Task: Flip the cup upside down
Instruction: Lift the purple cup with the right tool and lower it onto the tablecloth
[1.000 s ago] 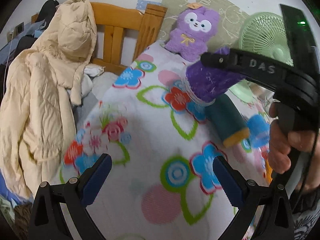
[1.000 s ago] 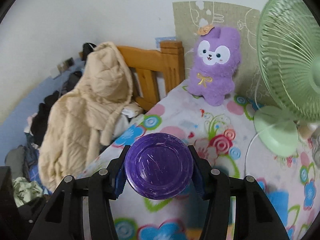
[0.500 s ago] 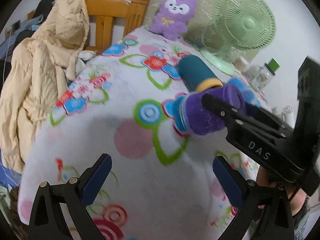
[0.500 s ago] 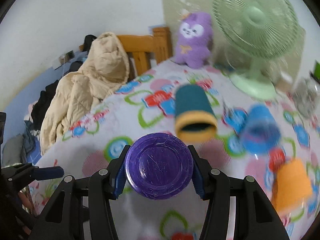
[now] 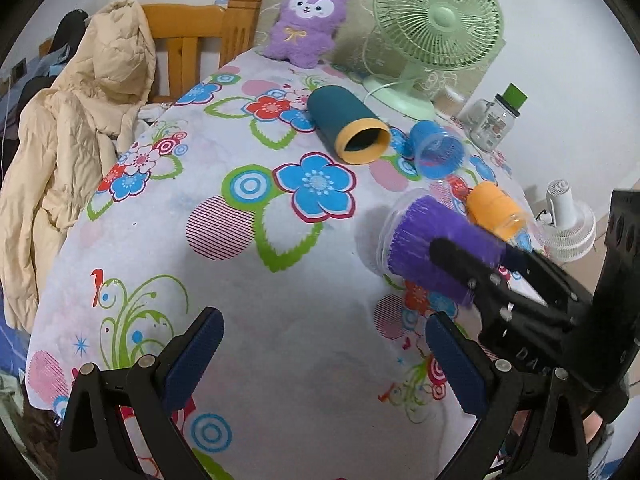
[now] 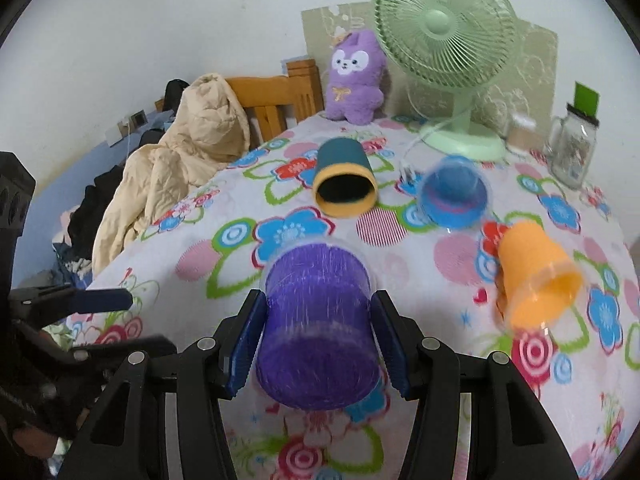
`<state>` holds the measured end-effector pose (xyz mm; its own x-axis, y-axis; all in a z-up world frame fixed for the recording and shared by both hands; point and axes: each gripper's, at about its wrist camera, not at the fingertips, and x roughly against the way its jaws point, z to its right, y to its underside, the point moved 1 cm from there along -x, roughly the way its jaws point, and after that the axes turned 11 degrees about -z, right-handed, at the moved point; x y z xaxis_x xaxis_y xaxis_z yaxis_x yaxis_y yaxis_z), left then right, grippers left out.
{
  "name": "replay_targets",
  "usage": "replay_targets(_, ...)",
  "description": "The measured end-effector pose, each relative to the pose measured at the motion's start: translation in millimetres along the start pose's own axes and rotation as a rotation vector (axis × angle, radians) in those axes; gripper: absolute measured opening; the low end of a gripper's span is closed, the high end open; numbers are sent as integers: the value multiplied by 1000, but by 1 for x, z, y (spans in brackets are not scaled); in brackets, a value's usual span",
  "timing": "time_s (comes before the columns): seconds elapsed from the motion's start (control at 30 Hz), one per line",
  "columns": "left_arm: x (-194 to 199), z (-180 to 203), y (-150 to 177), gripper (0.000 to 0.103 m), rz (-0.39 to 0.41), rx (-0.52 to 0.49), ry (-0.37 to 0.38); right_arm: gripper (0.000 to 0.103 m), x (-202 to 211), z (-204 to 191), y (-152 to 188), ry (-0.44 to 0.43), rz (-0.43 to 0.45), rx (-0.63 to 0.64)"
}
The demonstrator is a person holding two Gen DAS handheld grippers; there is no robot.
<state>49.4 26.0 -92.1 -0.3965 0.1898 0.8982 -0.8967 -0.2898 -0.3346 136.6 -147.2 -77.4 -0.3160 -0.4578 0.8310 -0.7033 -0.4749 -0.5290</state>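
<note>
My right gripper is shut on a purple plastic cup, its base toward the camera and its mouth tilted down toward the flowered tablecloth. In the left wrist view the same cup is held tilted just above the cloth, rim at the lower left. My left gripper is open and empty over the near part of the table, left of the cup.
A teal cup with a yellow rim, a blue cup and an orange cup lie on their sides. A green fan, a purple plush toy and a glass jar stand at the back. A chair with a beige coat is at the left.
My right gripper has brought the purple cup down and toward the table, tipping its mouth downward. The left gripper has pulled back and stays open.
</note>
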Motion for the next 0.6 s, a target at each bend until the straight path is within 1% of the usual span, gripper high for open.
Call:
replay_targets(0.1, 2, 4, 3, 102, 4, -4, -7, 57, 4, 3, 5, 13, -15, -25)
replay_targets(0.27, 8, 8, 7, 102, 16, -6, -13, 57, 17, 0, 5, 19, 12, -40)
replay_targets(0.6, 18, 12, 17, 102, 34, -9, -31, 57, 37, 8, 15, 26, 19, -123)
